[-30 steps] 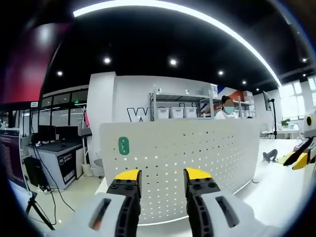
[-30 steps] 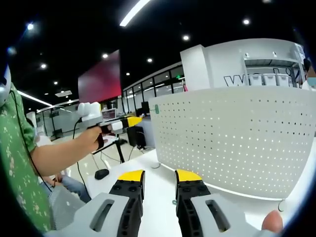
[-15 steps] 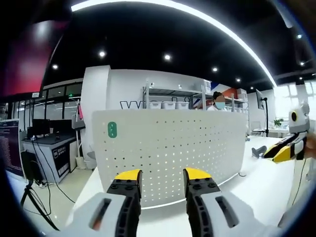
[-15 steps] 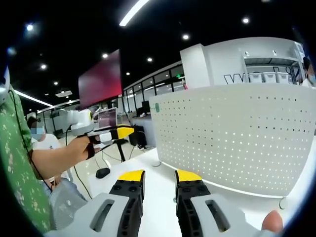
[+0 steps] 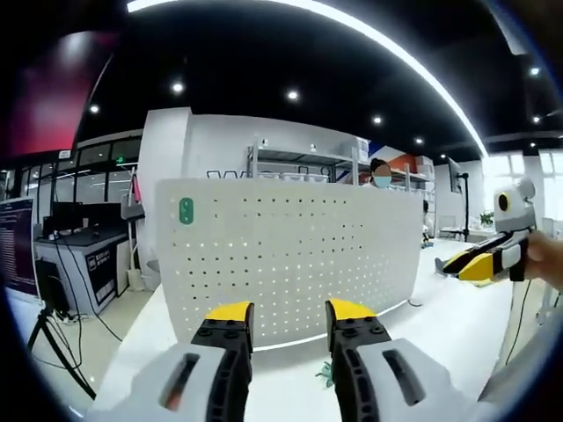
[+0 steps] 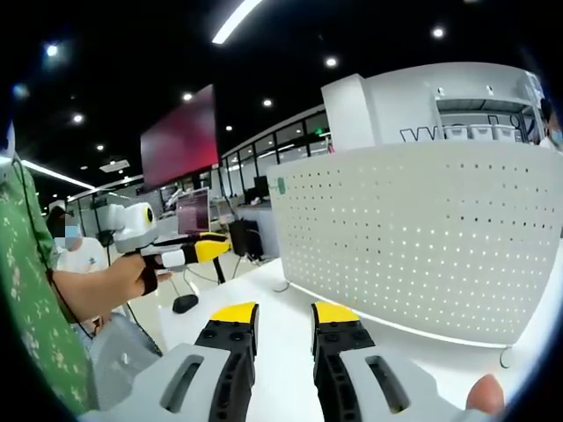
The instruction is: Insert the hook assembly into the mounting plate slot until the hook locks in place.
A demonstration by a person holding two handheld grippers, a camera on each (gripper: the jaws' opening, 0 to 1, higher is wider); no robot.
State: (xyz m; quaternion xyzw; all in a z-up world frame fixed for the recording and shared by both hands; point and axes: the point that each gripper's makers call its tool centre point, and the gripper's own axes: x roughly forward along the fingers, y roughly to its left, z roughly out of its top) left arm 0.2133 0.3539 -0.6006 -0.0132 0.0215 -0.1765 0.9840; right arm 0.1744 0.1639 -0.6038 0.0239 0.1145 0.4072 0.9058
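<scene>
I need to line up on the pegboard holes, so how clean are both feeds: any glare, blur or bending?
Left gripper view: sharp; the white perforated pegboard panel bows outward from fisheye distortion, light shines through its holes, and the ceiling light strip is blown out. Right gripper view: the panel is crisp though curved, and the ceiling is dark with small bright spots.

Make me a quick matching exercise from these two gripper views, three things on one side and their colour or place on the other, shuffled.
Things:
1. pegboard
2. small tag on the pegboard
3. jaw tips of the left gripper

Descriptions:
A. yellow
B. green, near the board's upper corner
C. white, standing upright on the white table

Pairs: 1-C, 2-B, 3-A
</scene>
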